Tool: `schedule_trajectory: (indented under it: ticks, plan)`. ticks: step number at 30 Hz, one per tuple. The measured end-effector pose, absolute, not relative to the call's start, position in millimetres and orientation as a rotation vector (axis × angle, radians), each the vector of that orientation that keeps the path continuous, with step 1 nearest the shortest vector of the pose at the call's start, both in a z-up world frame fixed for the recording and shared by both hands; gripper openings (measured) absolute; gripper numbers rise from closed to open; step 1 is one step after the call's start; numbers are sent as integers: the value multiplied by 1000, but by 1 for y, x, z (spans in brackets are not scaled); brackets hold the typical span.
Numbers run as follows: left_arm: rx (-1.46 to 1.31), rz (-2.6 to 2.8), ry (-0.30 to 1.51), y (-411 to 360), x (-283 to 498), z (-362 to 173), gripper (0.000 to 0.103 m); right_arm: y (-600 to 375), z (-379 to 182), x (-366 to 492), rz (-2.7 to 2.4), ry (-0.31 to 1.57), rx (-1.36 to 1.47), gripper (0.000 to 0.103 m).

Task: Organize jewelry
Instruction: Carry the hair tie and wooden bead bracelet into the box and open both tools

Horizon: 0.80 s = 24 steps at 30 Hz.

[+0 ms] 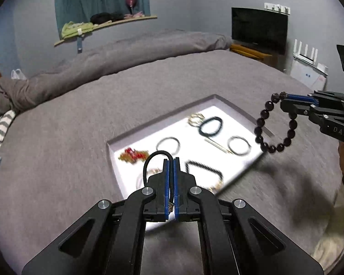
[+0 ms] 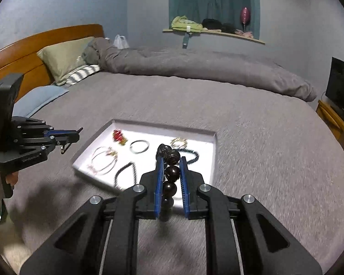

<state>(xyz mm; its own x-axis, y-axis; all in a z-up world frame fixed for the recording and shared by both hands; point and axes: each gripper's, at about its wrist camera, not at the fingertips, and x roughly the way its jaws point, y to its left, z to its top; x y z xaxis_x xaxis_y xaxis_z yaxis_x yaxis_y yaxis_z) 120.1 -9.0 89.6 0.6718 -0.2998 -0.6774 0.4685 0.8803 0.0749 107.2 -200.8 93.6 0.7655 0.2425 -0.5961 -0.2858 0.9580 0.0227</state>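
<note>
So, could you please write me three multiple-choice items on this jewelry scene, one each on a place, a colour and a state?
1. Where does the white tray lie?
A. on the grey bed
B. on a shelf
C. on the floor

2. What colour are the beads of the bead bracelet?
A. white
B. dark brown
C. green

3. What is the left gripper doing?
A. hanging open
B. shut on nothing
C. shut on a thin black cord loop

Key: 1 A, grey bedding surrounds the tray; 2 B, the right gripper clamps dark beads; 3 C, the loop rises between closed fingers.
</note>
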Motion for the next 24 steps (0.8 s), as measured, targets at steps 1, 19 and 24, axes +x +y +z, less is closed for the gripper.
schedule_trajectory:
  ticks: [1, 19, 24]
  plan:
    - [258, -425, 723, -10, 131, 88, 3, -202, 91, 117, 283, 648, -64, 14]
    - [275, -366, 913, -29, 253, 23, 3, -226, 43, 192, 252, 751, 39, 14]
    - [266, -379, 948, -32, 254, 12, 3, -221, 26, 199, 231, 807, 16, 14]
